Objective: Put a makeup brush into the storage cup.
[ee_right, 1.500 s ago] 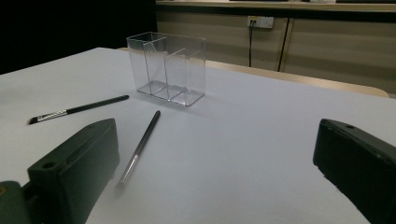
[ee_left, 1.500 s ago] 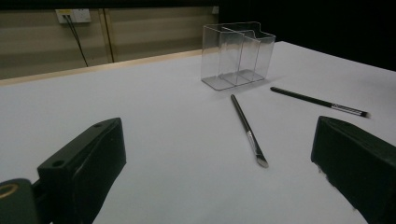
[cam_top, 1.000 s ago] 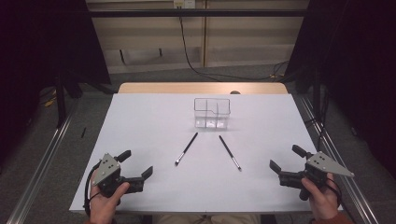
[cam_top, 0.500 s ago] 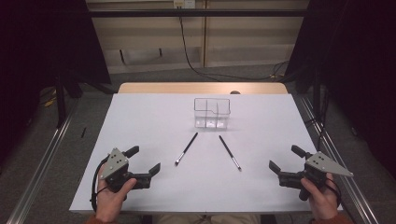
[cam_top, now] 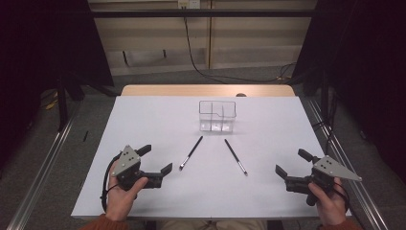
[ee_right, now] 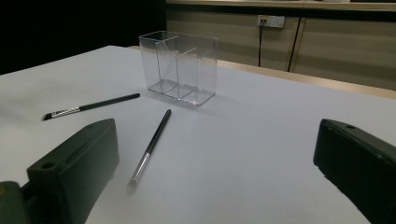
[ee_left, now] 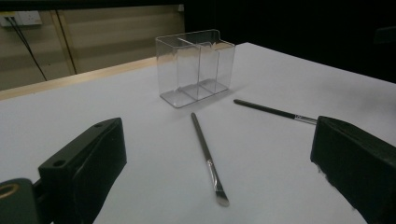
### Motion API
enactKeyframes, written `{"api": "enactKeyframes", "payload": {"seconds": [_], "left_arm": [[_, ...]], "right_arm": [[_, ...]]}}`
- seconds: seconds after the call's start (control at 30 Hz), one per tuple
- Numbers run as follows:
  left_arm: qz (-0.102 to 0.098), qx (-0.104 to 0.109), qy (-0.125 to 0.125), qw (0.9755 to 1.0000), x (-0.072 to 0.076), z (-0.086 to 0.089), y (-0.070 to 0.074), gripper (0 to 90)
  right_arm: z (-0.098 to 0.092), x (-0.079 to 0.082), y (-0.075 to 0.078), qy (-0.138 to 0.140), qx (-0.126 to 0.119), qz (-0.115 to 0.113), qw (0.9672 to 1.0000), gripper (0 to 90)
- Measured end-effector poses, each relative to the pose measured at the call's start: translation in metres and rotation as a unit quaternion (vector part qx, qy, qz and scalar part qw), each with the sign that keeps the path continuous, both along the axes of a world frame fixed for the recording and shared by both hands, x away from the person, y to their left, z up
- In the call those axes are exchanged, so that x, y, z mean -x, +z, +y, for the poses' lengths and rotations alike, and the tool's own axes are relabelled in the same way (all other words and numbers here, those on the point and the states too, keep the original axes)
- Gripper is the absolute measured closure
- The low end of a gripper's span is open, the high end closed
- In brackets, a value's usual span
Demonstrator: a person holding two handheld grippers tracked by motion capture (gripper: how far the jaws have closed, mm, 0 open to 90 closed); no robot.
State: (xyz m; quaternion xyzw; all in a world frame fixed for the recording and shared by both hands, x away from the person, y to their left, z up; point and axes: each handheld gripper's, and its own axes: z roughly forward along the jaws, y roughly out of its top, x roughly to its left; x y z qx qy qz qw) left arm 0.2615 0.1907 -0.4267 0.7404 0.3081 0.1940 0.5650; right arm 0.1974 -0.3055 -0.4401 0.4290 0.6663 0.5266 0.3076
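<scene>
Two slim black makeup brushes lie on the white table in a splayed V. The left brush has its bristle end toward me. The right brush lies alongside it. Behind them stands an empty clear divided organizer. My left gripper is open, low over the table, just left of the left brush. My right gripper is open near the front right corner, well right of the right brush.
A wooden strip runs along the table's far edge. Metal rails flank the table on the floor, and dark curtains hang on both sides. A cable hangs down the back wall.
My left gripper has moved right and slightly forward, closer to the left brush. The right gripper has barely moved. The brushes and organizer stay put.
</scene>
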Motion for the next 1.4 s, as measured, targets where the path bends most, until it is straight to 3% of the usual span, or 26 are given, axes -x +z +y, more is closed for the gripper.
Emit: {"api": "enactKeyframes", "payload": {"seconds": [0.1, 0.67, 0.87, 1.1, 1.27, 1.4], "left_arm": [[-0.011, -0.003, -0.006, 0.9999, -0.002, -0.005, 0.003, 4.0], [-0.009, -0.007, -0.004, 0.9999, -0.023, -0.023, 0.004, 3.9], [-0.009, -0.018, -0.004, 0.9998, -0.036, -0.031, 0.006, 3.9], [0.005, -0.017, -0.005, 0.9998, -0.05, -0.039, 0.007, 3.9], [0.002, -0.011, -0.01, 0.9999, -0.057, -0.046, 0.013, 3.9], [0.011, -0.02, -0.021, 0.9995, -0.064, -0.052, 0.014, 3.9]], "right_arm": [[0.0, 0.0, 0.0, 0.0, 0.002, -0.001, 1.0, 0.0], [0.0, 0.0, 0.0, 0.003, 0.001, 0.0, 1.0, 0.0], [0.0, 0.0, 0.0, 0.003, 0.001, 0.0, 1.0, 0.0], [0.0, 0.0, 0.0, 0.004, 0.001, 0.0, 1.0, 0.0], [0.0, 0.0, 0.0, 0.007, 0.004, 0.001, 1.0, 0.0], [0.0, 0.0, 0.0, 0.004, 0.002, 0.0, 1.0, 0.0]]}}
